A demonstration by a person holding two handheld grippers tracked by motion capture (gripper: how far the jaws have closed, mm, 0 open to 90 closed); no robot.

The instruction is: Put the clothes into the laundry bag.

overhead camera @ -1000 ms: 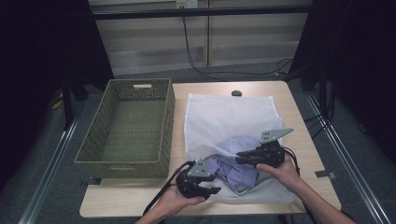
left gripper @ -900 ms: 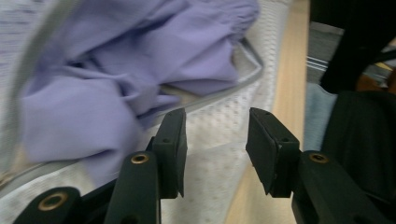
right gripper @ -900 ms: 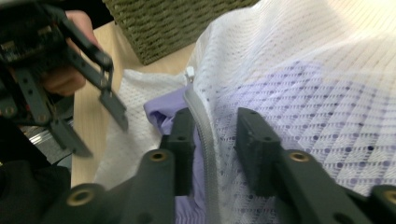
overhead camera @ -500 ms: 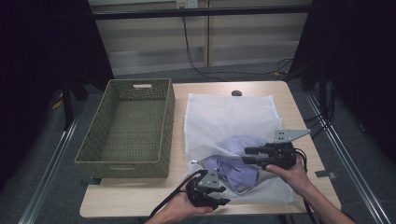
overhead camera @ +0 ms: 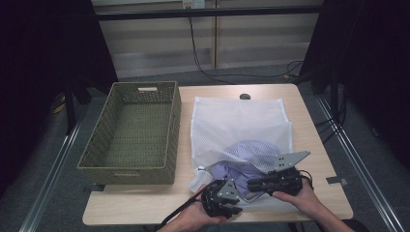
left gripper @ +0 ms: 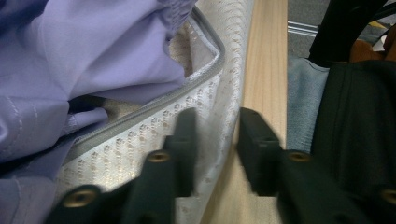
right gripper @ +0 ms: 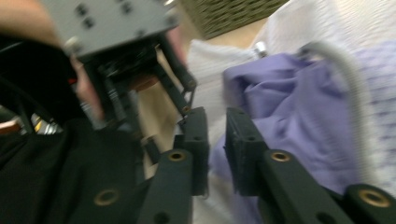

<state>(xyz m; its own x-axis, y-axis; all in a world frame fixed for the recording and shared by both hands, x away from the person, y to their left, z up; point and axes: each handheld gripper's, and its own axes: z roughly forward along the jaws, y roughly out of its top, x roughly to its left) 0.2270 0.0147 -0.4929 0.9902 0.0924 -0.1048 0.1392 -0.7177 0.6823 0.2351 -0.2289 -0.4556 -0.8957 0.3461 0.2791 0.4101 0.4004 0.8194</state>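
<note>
Lying at the table's [overhead camera: 314, 121] five o'clock corner, the white mesh bag [overhead camera: 241, 123] holds a purple shirt [overhead camera: 246, 162] at its open zipper end. The left gripper [left gripper: 212, 140] has jaws apart astride the bag's edge. The right gripper [right gripper: 215, 140] at four o'clock shows a narrow gap over the shirt.

Both grippers repositioned at the mesh bag's near edge

The right gripper [overhead camera: 251, 184] has withdrawn from mid-bag toward the near table edge, now just beside the left gripper [overhead camera: 227, 199]. The mesh bag [overhead camera: 241, 121] opening has lifted, exposing more of the purple garment [overhead camera: 241, 170].
</note>
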